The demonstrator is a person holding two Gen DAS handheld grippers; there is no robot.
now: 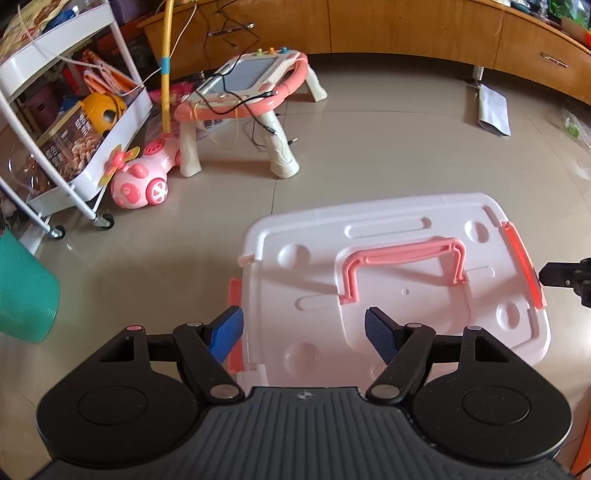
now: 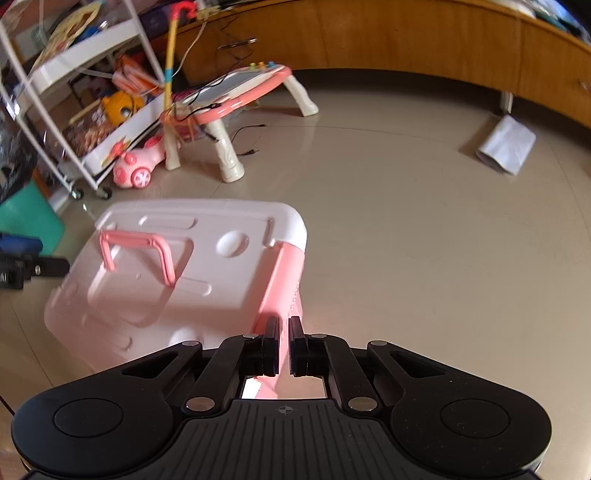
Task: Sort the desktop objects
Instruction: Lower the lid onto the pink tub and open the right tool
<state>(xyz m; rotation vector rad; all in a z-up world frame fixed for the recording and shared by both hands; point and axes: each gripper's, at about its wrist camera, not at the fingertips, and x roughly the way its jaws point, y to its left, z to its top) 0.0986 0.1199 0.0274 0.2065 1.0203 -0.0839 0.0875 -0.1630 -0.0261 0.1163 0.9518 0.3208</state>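
Glossy beige floor tiles (image 1: 369,147) stretch back to a long wooden cabinet front (image 1: 406,26) along the far wall. On those tiles stands the white plastic storage box (image 1: 399,295), its lid on and its pink carrying handle (image 1: 402,267) raised over the lid's middle, with pink latches at both short ends.

At the box's near left edge, the left gripper (image 1: 303,328) hovers with its jaws spread wide, one blue pad (image 1: 227,332) outside the left pink latch (image 1: 235,325) and the other over the lid; neither is seen to touch.

At the opposite end, the right gripper (image 2: 283,341) has its black jaws drawn narrow around the edge of the right pink latch (image 2: 286,284), which runs up between them; a firm clamp cannot be confirmed.

Along the floor's far left edge sit a white wheeled trolley (image 1: 74,122) loaded with snack boxes, a pink toy car (image 1: 142,181) and a pink-rimmed children's drawing table (image 1: 251,92). A folded white paper (image 2: 508,144) lies near the cabinet.
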